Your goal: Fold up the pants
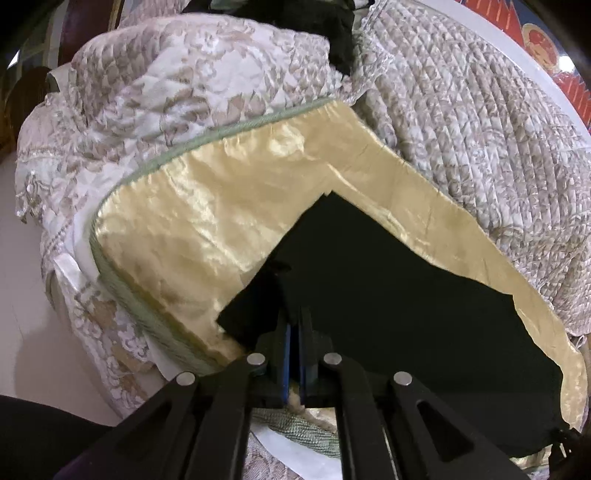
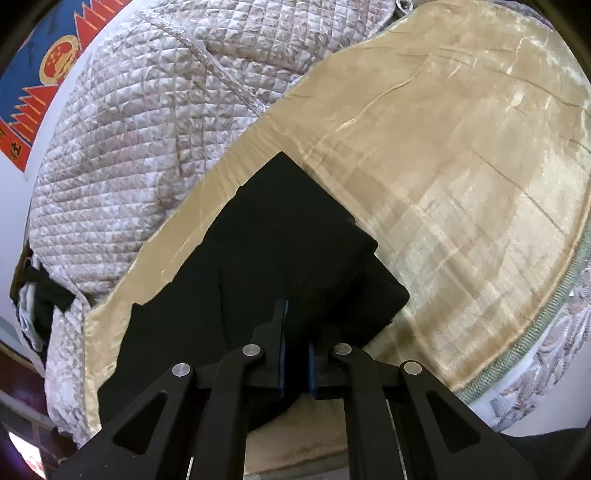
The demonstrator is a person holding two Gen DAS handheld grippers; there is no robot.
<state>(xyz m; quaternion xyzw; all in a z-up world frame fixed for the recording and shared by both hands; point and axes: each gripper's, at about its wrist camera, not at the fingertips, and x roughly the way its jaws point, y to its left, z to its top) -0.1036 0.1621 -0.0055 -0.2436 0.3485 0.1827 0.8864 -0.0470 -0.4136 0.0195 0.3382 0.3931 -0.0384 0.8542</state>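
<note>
So the black pants (image 1: pixel 388 295) lie lower middle of frame on the gold satin cover (image 1: pixel 192 221), already doubled over, with more folds probably left. Left gripper (image 1: pixel 293 332) and right gripper (image 2: pixel 295 332) are both pinched down on the near edge. Only the right view shows the stacked layers; only the left shows dark clothes (image 1: pixel 332 33) at the top.

A gold satin bed cover (image 2: pixel 461 166), a rumpled quilt (image 2: pixel 129 147) and a red-and-blue wall hanging (image 2: pixel 40 66).

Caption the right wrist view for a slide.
Right tool shut on black pants lying on a gold satin cover.
</note>
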